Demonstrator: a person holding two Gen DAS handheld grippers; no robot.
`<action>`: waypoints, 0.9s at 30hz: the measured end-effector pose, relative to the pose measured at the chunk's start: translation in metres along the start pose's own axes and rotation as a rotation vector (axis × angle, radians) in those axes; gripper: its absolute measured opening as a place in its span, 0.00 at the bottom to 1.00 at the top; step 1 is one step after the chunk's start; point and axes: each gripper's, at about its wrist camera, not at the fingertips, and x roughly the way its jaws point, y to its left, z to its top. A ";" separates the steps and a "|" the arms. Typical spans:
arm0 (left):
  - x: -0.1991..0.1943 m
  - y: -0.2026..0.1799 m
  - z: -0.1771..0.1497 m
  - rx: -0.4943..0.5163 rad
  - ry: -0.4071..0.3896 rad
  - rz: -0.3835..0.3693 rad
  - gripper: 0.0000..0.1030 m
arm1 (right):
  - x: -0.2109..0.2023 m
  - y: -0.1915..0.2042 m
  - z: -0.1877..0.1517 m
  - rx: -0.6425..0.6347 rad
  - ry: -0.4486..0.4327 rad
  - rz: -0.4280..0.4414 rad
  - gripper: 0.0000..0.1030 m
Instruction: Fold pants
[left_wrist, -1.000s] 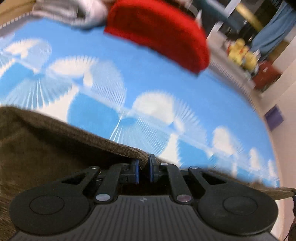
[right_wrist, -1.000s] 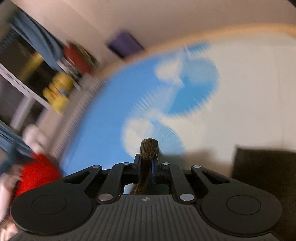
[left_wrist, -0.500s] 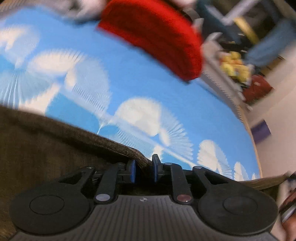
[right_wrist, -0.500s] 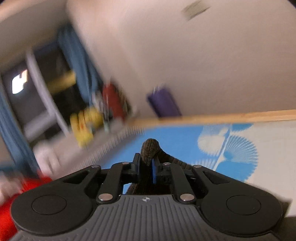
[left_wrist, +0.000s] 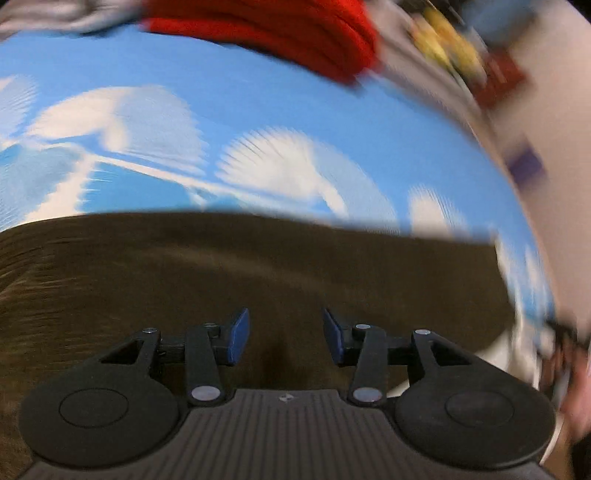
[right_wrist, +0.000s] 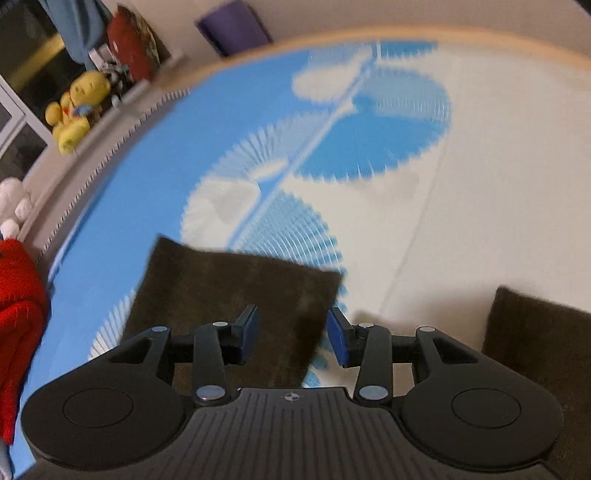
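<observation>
The brown pants (left_wrist: 258, 266) run off the left wrist view's left edge, their weave smeared by blur; the red garment (left_wrist: 280, 33) is cut by the top edge; in the right wrist view a second brown patch (right_wrist: 535, 332) is cut off at right, its link to the rest unclear.

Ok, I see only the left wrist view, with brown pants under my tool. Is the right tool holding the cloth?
Observer: No. The right tool is opening, and its pads are clear of the pants, which lie flat below it.
Operator: Is there any more brown cloth near it?
Observer: Yes. A second brown part lies at the lower right, with bare bedspread between the two.
</observation>
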 end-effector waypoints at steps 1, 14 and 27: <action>0.006 -0.008 -0.006 0.053 0.035 -0.017 0.47 | 0.007 -0.003 -0.001 -0.010 0.027 -0.001 0.42; 0.066 -0.058 -0.074 0.553 0.214 0.154 0.44 | 0.028 -0.007 -0.003 -0.092 0.019 0.028 0.02; 0.042 -0.062 -0.086 0.675 0.262 0.017 0.12 | -0.012 -0.089 0.015 0.166 -0.054 -0.294 0.05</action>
